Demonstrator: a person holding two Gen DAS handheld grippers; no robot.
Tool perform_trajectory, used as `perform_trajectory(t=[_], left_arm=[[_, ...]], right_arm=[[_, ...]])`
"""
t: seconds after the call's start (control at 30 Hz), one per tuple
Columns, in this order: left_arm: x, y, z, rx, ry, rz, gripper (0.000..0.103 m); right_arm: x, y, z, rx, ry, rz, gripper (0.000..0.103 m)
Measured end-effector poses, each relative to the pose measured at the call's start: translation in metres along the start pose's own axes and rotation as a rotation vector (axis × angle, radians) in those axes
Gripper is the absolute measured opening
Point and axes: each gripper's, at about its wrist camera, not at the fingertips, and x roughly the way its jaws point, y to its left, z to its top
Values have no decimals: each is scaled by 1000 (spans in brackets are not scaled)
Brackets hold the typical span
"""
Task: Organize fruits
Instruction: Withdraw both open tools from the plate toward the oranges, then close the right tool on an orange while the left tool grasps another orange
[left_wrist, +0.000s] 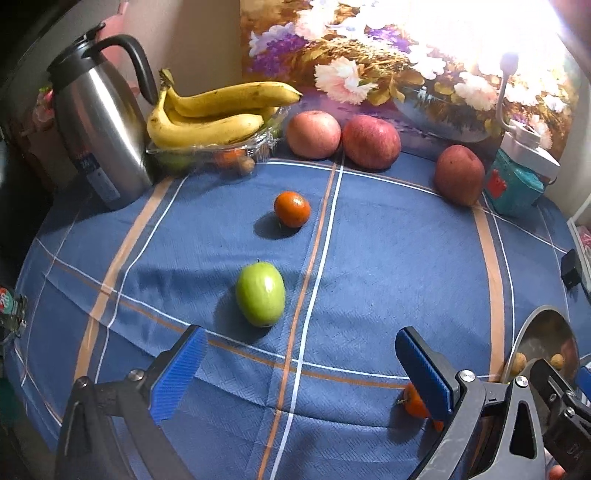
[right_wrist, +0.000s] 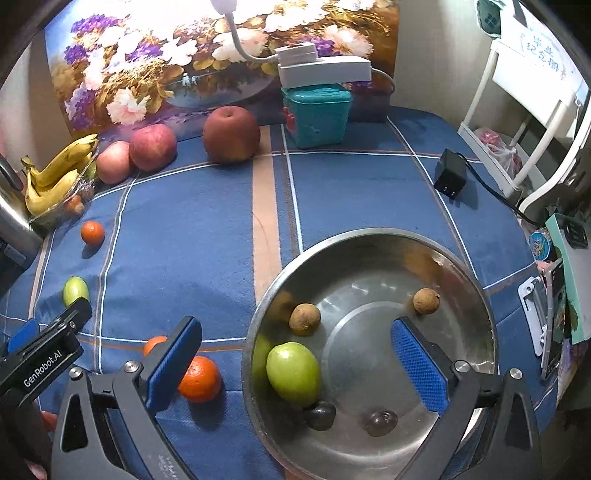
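Note:
My left gripper (left_wrist: 303, 373) is open and empty, low over the blue cloth. Just ahead of it, nearer its left finger, lies a green fruit (left_wrist: 260, 293), and farther on a small orange (left_wrist: 291, 208). Another orange (left_wrist: 412, 400) peeks from behind its right finger. My right gripper (right_wrist: 297, 369) is open over the steel bowl (right_wrist: 369, 232), holding nothing. The bowl holds a green fruit (right_wrist: 293, 373), two brown longans (right_wrist: 304, 319) (right_wrist: 426, 301) and two dark round fruits (right_wrist: 320, 415). Two oranges (right_wrist: 199, 378) lie just left of the bowl.
Three red apples (left_wrist: 370, 141) line the back by the flower painting. Bananas (left_wrist: 214, 110) rest on a clear tray beside a steel kettle (left_wrist: 99, 122). A teal box (right_wrist: 317, 114) with a lamp stands at the back; a black adapter (right_wrist: 450, 179) lies right.

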Motion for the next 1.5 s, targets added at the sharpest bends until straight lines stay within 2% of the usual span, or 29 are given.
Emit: perform_trajectory(t=[0.2,0.33,0.47,0.63,0.83,0.93,1.0,1.13,1.27,1.33,1.5], left_arm=[[3,0,1,6,24,-49,103],[1,-2,1,34,15,-50,103],[0,6,3,-1,5,-77,103],[-5,11,5,-2,-6,-69,103],[-11,18,8,-18,-17,-72,101],[-11,24,8,-39,-8,-85,101],[-10,23,8,-37,-1,-83,101],[-8,21,6,-37,20,-102,100],[-4,20,4,-34,39,-104,98],[-1,20,3,-36,51,-108,97],[6,15,-2,-40,87,-130,95]], right_arm=[[3,7,-1,4,13,8,102],[6,7,-1,29,18,17,102],[9,9,0,38,13,19,102],[3,24,2,13,-5,101,102],[-7,42,1,-27,-31,157,101],[-5,46,-1,-36,-14,175,92],[-2,51,-2,-50,-1,169,78],[1,55,-5,-64,17,173,75],[3,57,-9,-74,36,177,60],[7,57,-10,-73,52,180,60],[16,55,-13,-59,91,199,50]])
